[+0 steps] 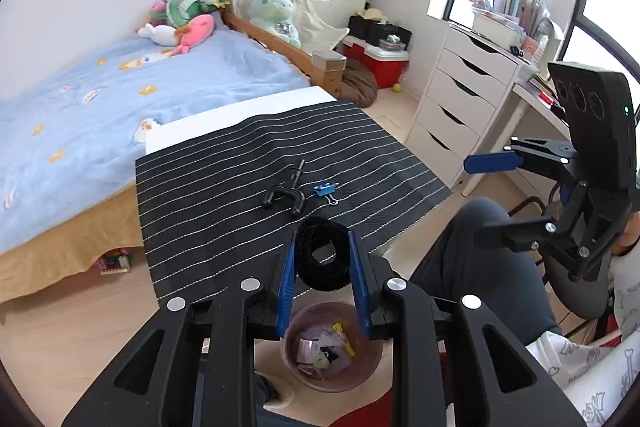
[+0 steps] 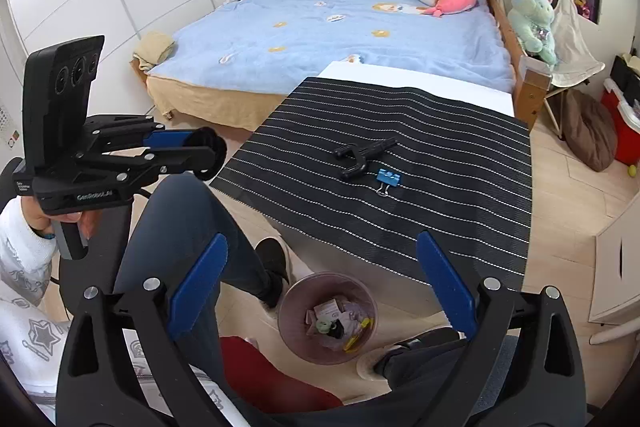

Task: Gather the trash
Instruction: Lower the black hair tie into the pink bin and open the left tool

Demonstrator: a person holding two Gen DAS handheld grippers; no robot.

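My left gripper (image 1: 322,243) is shut on a black velcro roll (image 1: 322,254), held in the air above a pink trash bin (image 1: 330,345) on the floor that holds several scraps. In the right wrist view the left gripper (image 2: 210,153) holds the roll (image 2: 210,155) at the left, off the table's edge. My right gripper (image 2: 322,247) is open and empty above the bin (image 2: 327,317). A black clamp-like tool (image 1: 285,189) (image 2: 362,151) and a blue binder clip (image 1: 325,190) (image 2: 388,179) lie on the striped black mat (image 1: 224,179) (image 2: 440,155).
A bed with a blue cover (image 1: 120,95) stands behind the table. White drawers (image 1: 460,99) and a desk are at the right. The person's legs (image 2: 192,227) and feet (image 2: 404,355) flank the bin. A red cooler (image 1: 380,61) sits on the floor.
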